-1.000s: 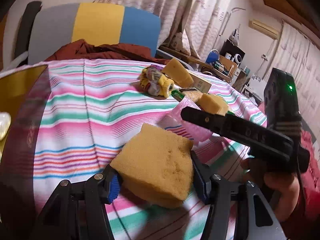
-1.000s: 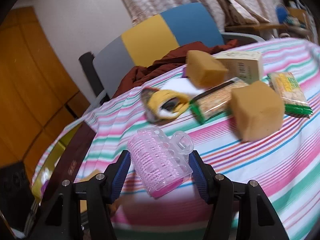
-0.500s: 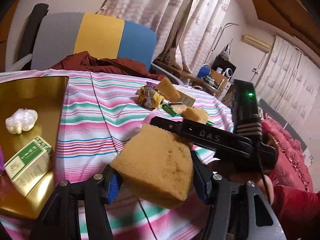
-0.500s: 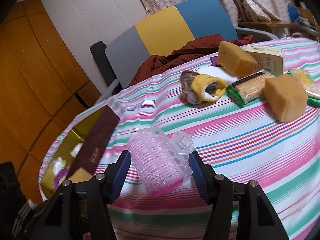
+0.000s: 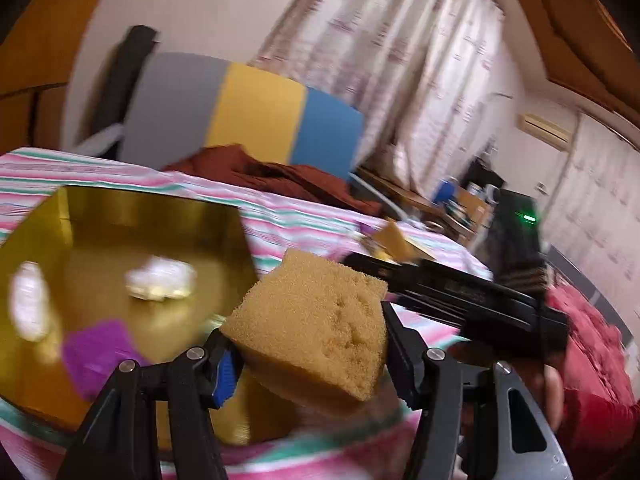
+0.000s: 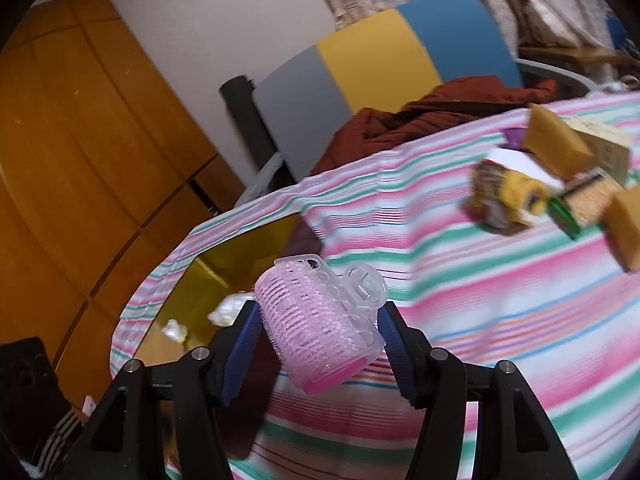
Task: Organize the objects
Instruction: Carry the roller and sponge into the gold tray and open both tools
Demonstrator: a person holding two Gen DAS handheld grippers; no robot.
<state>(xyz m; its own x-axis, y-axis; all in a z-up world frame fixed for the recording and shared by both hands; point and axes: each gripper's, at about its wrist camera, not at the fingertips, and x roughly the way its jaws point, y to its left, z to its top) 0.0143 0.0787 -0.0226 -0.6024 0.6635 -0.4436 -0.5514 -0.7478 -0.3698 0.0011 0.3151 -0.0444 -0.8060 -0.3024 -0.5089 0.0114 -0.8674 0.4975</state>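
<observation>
Left wrist view: left gripper (image 5: 310, 360) clamps a yellow sponge (image 5: 316, 326) above the gold tray (image 5: 152, 216). Right gripper (image 6: 318, 344) grips a pink hair roller (image 6: 320, 324).

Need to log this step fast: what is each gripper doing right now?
Left gripper: shut on the yellow sponge.
Right gripper: shut on the pink hair roller.
</observation>
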